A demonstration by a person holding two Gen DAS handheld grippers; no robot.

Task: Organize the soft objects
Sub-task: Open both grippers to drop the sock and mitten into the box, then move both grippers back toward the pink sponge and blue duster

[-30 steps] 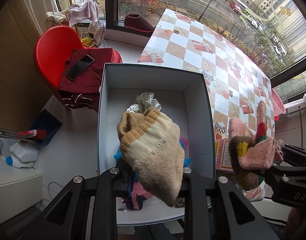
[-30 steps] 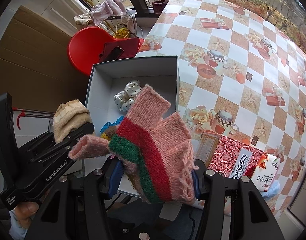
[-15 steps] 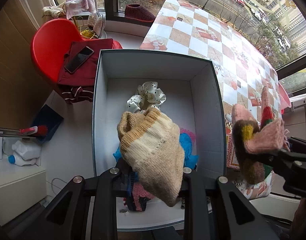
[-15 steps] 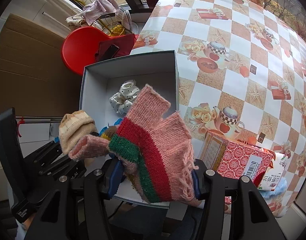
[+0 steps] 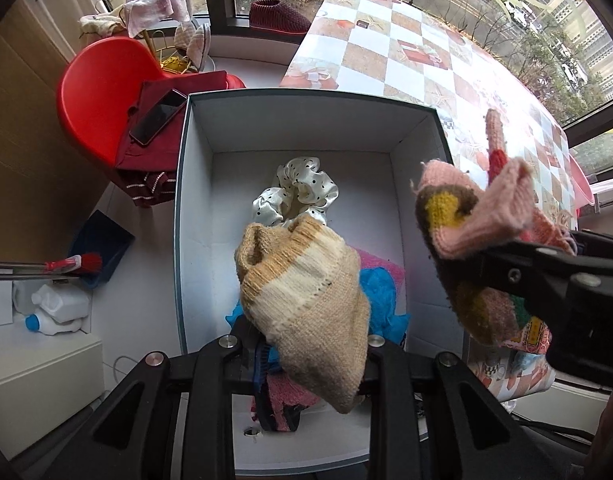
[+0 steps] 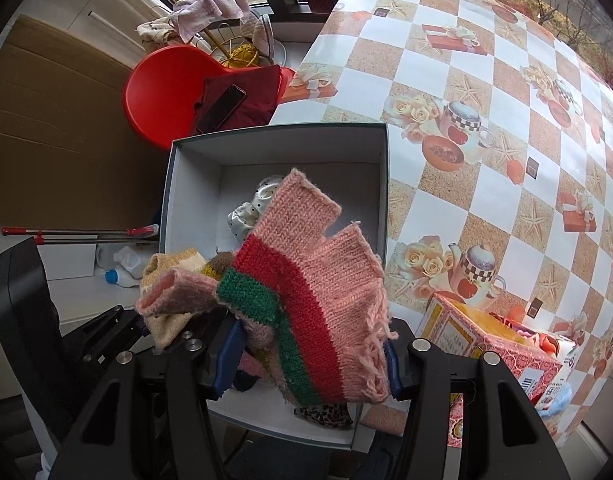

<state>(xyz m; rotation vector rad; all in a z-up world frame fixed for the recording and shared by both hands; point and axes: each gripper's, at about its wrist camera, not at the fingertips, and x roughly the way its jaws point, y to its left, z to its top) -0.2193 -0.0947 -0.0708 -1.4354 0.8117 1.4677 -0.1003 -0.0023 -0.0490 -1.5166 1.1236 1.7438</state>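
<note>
Low in the left wrist view, the left gripper [image 5: 306, 354] has a beige knit piece [image 5: 306, 300] between its opening jaws, hanging over the white box [image 5: 194, 216], above the blue and pink soft things there and a polka-dot scrunchie [image 5: 296, 192] farther up. At right, the right gripper [image 6: 310, 354] stays clamped on a striped pink glove [image 6: 318, 304] by the box's right wall. Only the right wrist view shows a red patterned carton [image 6: 490, 340] at lower right and bare checkered tablecloth [image 6: 506, 128] beyond.
</note>
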